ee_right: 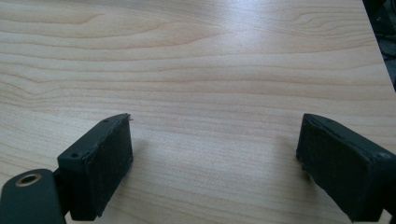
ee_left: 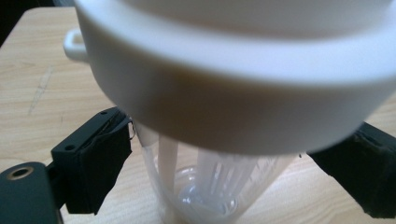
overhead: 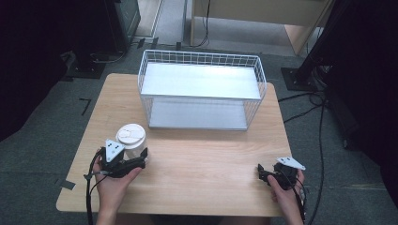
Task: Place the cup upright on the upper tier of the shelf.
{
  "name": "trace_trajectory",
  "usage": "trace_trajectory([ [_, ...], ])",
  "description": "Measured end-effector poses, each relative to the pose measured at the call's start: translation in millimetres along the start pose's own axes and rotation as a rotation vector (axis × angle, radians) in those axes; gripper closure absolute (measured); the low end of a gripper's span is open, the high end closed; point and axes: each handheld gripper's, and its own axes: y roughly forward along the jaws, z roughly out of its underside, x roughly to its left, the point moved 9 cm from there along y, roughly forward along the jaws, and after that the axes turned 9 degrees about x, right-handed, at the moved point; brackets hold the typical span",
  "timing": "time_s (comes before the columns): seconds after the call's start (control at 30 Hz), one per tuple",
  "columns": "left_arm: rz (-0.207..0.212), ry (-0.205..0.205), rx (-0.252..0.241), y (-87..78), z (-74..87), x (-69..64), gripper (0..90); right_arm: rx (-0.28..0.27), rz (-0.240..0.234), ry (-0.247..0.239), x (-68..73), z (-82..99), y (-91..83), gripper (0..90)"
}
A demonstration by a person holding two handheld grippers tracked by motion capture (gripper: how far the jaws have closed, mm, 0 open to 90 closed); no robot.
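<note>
White-lidded clear cup (ee_left: 219,154) between left gripper (ee_left: 219,172) pads, contact unclear; right gripper (ee_right: 215,163) wide open over bare table (ee_right: 196,70).

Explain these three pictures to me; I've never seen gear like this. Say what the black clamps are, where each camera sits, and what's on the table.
A person holds a two-jaw gripper in each hand. The high view looks down on a wooden table bearing a white wire basket. The other two cameras ride on the grippers, looking along their black jaws. The left gripper has its pads on either side of a clear cup with a white lid; whether they press it I cannot tell. The right gripper is open over bare wood, holding nothing.
</note>
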Motion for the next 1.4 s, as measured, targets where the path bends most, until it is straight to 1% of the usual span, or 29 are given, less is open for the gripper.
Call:
trace_trajectory([
  [0.17,-0.012,-0.013,-0.040,0.0,-7.9,-0.1,7.8,0.000,0.000,-0.001,-0.1,0.0,0.0,10.6],
  [0.23,-0.009,-0.018,-0.053,-0.5,-10.3,-1.1,12.7,0.000,0.000,-0.001,-0.1,0.0,0.0,10.6],
  [0.3,-0.019,-0.016,-0.063,0.0,-12.7,-1.6,13.2,0.000,0.000,-0.001,0.0,0.0,0.0,10.7],
  [0.37,-0.025,-0.003,-0.060,2.3,-14.8,-2.2,13.2,0.000,0.001,-0.001,-0.1,0.0,0.0,10.6],
  [0.47,-0.028,0.003,-0.061,3.7,-16.2,-3.0,13.2,-0.002,0.000,-0.001,0.0,-0.1,0.1,10.6],
  [0.6,-0.039,0.015,-0.075,5.0,-18.1,-2.4,15.3,-0.001,0.000,0.000,0.0,-0.1,0.1,10.7],
  [0.73,-0.043,0.015,-0.078,5.1,-19.4,-2.4,15.7,-0.002,-0.001,0.000,0.0,-0.1,0.1,10.6],
  [0.9,-0.025,0.009,-0.098,2.5,-24.2,-7.3,15.8,-0.002,0.000,-0.001,0.0,-0.1,0.1,10.7],
  [1.0,0.012,-0.001,-0.110,-0.8,-29.4,-12.6,15.8,-0.001,-0.001,-0.001,0.0,-0.1,0.1,10.7],
  [1.2,0.060,0.029,-0.136,-9.2,-43.9,-28.7,16.0,-0.002,0.000,-0.001,0.0,-0.1,0.1,10.7],
  [1.37,0.067,0.045,-0.161,-13.7,-55.1,-37.6,16.0,-0.002,0.000,0.000,0.0,-0.1,0.1,10.6],
  [1.4,0.068,0.048,-0.174,-14.3,-58.4,-39.8,16.0,-0.002,-0.001,0.000,0.0,-0.1,0.1,10.6],
])
